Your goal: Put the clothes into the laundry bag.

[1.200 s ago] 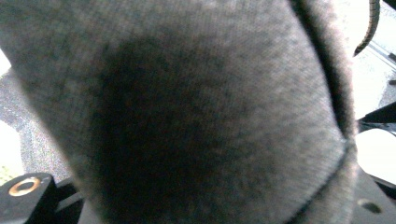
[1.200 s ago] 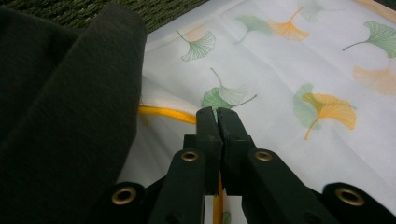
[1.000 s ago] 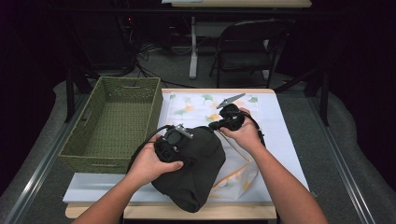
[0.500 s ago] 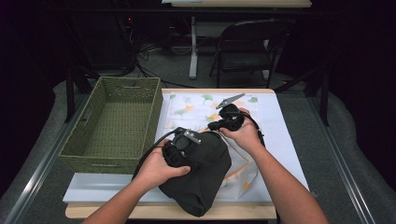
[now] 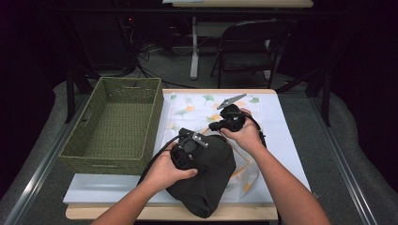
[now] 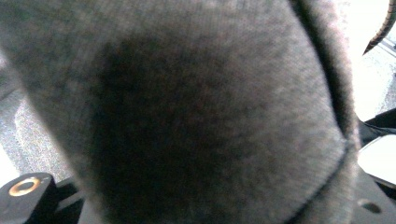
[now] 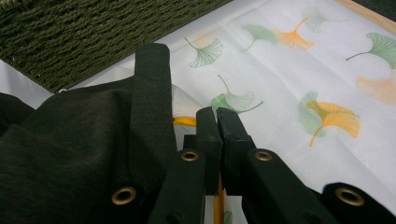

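High view: 1 dark garment (image 5: 206, 176) bunched at the table's (image 5: 286, 154) near edge, beside 1 woven basket (image 5: 117, 126); left gripper (image 5: 187, 147) buried in it, jaw state not discernible. Left gripper view: cloth covers the jaws. Right gripper view: right gripper (image 7: 217, 123) closed, pinching a yellow-edged sheet (image 7: 280, 88). Risk: the sheet drags along with the garment.

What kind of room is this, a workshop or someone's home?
Probably a lab or studio set up for recording, not a home: a worktable under bright light with dark surroundings, cables on the floor, a folding chair and another desk behind.
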A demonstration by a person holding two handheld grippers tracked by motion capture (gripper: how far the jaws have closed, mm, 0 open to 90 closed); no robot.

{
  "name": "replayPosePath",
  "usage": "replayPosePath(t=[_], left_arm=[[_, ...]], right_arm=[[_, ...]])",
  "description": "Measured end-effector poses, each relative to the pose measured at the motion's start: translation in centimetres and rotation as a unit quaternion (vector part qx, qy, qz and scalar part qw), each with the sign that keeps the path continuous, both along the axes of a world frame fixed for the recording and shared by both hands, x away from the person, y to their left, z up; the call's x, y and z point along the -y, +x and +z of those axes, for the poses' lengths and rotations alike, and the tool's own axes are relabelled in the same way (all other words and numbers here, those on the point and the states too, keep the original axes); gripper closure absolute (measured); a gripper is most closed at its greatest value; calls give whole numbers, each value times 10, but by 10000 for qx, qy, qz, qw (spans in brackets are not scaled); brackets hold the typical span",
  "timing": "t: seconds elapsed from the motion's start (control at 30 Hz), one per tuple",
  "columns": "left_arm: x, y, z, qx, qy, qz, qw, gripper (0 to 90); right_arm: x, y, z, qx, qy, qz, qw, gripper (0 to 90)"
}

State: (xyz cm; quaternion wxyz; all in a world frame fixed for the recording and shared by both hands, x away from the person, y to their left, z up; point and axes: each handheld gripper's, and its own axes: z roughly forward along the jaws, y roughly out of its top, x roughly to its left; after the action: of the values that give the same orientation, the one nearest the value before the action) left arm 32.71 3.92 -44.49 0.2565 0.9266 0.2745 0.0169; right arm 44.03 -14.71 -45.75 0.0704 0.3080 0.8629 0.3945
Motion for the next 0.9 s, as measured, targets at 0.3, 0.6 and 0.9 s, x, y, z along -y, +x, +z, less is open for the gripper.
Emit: replayPosePath(t=[0.3, 0.6, 0.9], left_arm=[[1, 5, -14, -64, 7, 114, 9999, 496], [3, 11, -24, -157, 0, 175, 9997, 496], [2, 17, -35, -273, -49, 302, 9992, 495]], right_arm=[[0, -5, 5, 64, 104, 70, 9999, 884], [-1, -13, 13, 161, 235, 137, 9995, 884], [0, -21, 20, 238, 300, 178, 9991, 885]])
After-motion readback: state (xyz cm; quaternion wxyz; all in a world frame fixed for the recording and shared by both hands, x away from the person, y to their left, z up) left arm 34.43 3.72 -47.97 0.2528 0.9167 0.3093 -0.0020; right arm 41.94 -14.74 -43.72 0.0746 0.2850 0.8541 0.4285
